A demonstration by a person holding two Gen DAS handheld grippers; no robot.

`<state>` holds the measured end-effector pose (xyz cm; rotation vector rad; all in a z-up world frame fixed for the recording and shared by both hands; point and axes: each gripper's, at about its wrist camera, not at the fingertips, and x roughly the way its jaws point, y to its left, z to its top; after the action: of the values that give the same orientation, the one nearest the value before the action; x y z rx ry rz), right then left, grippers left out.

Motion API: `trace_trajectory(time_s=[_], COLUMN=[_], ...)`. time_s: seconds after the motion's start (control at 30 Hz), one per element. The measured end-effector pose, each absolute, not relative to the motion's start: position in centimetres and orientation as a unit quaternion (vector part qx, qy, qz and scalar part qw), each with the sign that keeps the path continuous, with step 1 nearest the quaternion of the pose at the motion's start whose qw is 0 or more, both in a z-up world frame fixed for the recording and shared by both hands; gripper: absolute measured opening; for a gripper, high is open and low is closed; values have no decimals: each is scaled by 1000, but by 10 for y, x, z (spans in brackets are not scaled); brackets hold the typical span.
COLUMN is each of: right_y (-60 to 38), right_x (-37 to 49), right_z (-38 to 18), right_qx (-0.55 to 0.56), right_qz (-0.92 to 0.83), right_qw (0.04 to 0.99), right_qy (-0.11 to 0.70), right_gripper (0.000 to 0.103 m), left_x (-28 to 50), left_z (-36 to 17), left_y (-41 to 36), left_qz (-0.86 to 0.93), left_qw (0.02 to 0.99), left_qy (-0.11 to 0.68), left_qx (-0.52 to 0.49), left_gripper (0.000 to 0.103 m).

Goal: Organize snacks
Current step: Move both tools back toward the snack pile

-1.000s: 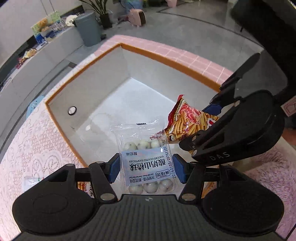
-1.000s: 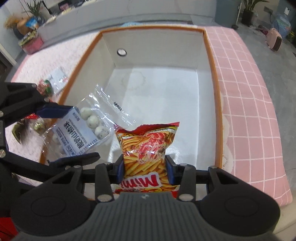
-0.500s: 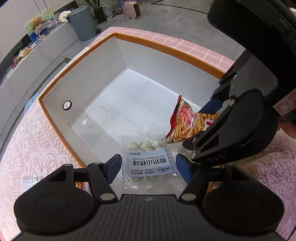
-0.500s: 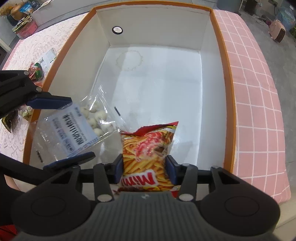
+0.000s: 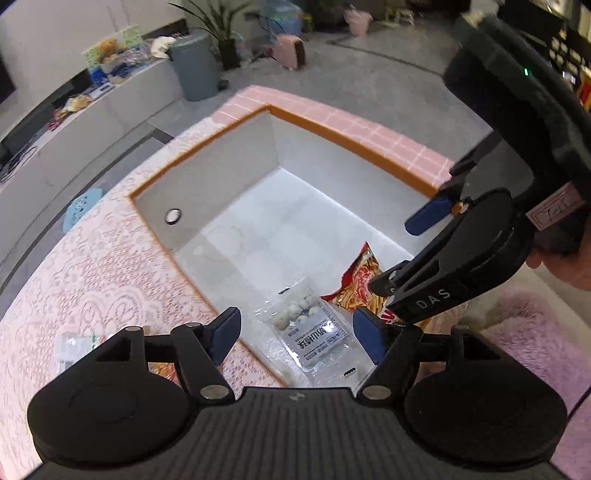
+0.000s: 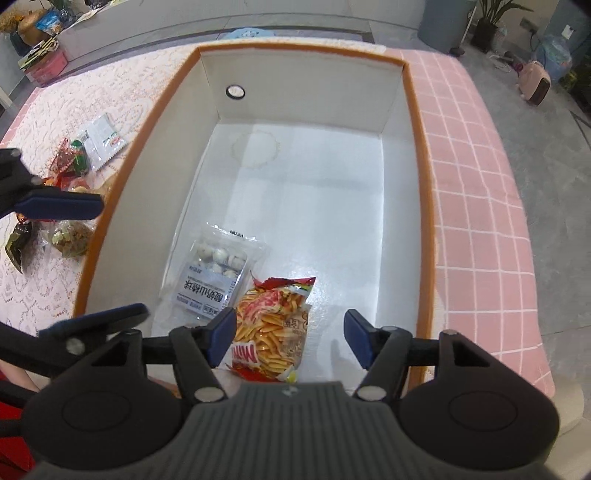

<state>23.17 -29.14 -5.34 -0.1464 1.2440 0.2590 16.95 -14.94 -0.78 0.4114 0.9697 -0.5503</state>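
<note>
Both your claws, left claw (image 5: 295, 328) and right claw (image 6: 290, 336), hang released; lowering carelessly could crush the Mimi chip bag (image 6: 271, 328) in the box (image 6: 417, 147).

a lived-in home room: lace cloth (image 5: 92, 280) on the table, grey bin (image 5: 194, 64) and potted plant (image 5: 218, 33) on the floor, small pink heater (image 6: 535, 81), cluttered shelf (image 5: 92, 92).

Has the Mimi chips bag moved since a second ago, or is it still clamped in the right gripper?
Yes. The chips bag has dropped from the right gripper, whose jaws now stand open, to the floor of the white box, beside the hawthorn ball pack.
</note>
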Motion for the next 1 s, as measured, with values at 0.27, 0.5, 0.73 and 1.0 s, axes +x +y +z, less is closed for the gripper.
trace_trajectory(time_s=[0.27,0.5,0.73,1.0], right_y=[-279,-257,-219,-165], right_x=[211,182,153,121], right_z=[-29,-2,14,13], right_qx=[-61,-49,-48,-43], right_qz=[123,142,176,222], right_qw=[816,831,844,885], right_qy=[562,536,504,406], right_gripper=[63,74,74,74], left_x=[140,113,97,93], left_z=[24,46,54,42], left_y=[-112,-73,-27,45], left_qz=[-229,-200,-168,-110], left_qw=[864,888,908,919], left_qy=[427,402,382,378], left_qx=[140,103,50,-24], left_gripper=[82,82,82,80])
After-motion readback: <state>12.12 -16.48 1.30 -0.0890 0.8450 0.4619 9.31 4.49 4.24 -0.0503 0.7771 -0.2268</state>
